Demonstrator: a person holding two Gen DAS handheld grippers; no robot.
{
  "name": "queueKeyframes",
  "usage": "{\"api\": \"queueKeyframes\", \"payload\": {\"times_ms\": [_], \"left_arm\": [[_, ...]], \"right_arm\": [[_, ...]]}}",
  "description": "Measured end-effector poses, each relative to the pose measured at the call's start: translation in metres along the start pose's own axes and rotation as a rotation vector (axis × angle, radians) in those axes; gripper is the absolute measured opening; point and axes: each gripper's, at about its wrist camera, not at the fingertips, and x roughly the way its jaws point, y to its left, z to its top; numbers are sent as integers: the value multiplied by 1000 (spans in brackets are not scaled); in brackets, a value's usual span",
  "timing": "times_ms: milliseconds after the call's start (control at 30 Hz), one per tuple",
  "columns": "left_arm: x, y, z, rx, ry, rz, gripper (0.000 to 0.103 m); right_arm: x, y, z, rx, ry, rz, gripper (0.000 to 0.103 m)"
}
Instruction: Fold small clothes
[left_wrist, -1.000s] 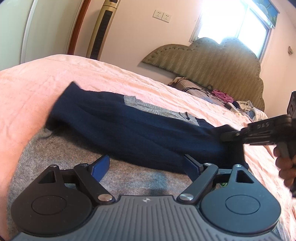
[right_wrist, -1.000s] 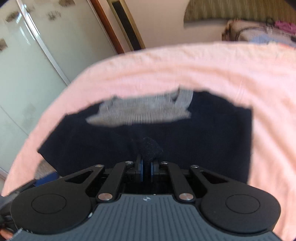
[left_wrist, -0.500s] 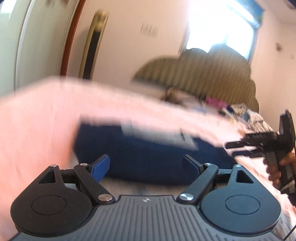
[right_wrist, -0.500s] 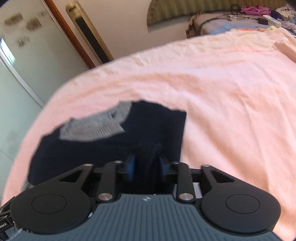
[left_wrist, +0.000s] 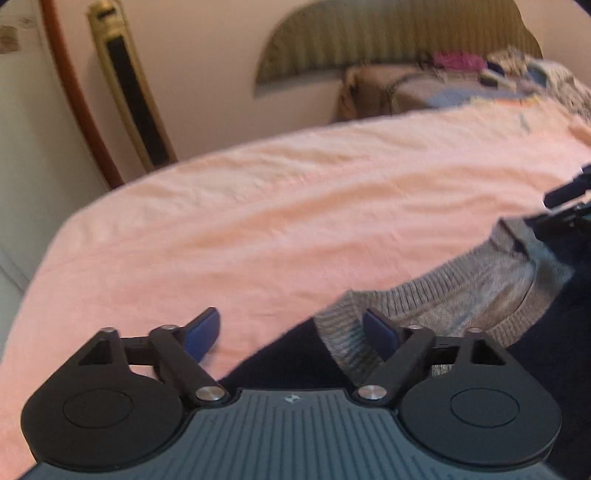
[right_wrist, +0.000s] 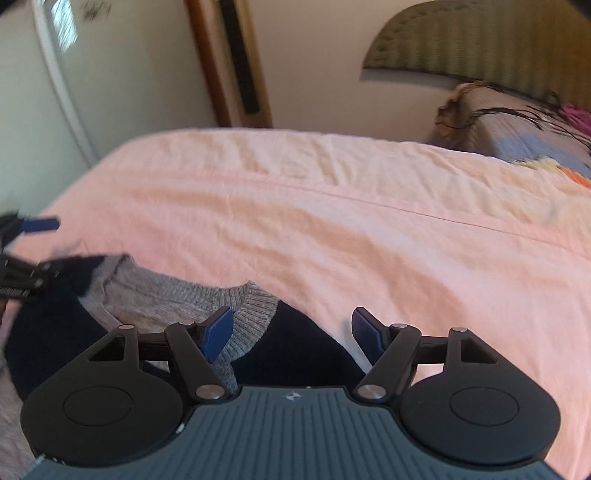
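Observation:
A small navy and grey knit sweater (left_wrist: 461, 291) lies folded on the pink bedsheet (left_wrist: 277, 221). In the left wrist view its grey ribbed edge runs under my left gripper (left_wrist: 291, 328), which is open and empty just above the cloth. In the right wrist view the sweater (right_wrist: 177, 295) lies at the lower left, and my right gripper (right_wrist: 291, 328) is open and empty over its navy corner. Each gripper shows at the edge of the other's view, the right one (left_wrist: 569, 210) and the left one (right_wrist: 29, 251).
The pink sheet (right_wrist: 351, 229) stretches far ahead of both grippers. A padded headboard (left_wrist: 388, 40) and a pile of pillows and clothes (right_wrist: 517, 129) sit at the bed's far end. A wardrobe and a tall standing unit (left_wrist: 129, 92) line the wall.
My right gripper has opened and let go of the navy fold. Both grippers have swung toward the sweater's grey collar edge. The left gripper stayed open.

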Motion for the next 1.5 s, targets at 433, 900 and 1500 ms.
{"api": "queueKeyframes", "payload": {"times_ms": [433, 900, 1500], "left_arm": [[20, -19, -1, 89, -66, 165, 2], [-73, -49, -51, -83, -62, -64, 46], [-178, -9, -188, -272, -62, 95, 69]], "right_arm": [[11, -12, -3, 64, -82, 64, 9], [-66, 48, -71, 89, -173, 55, 69], [-125, 103, -178, 65, -162, -16, 94]]}}
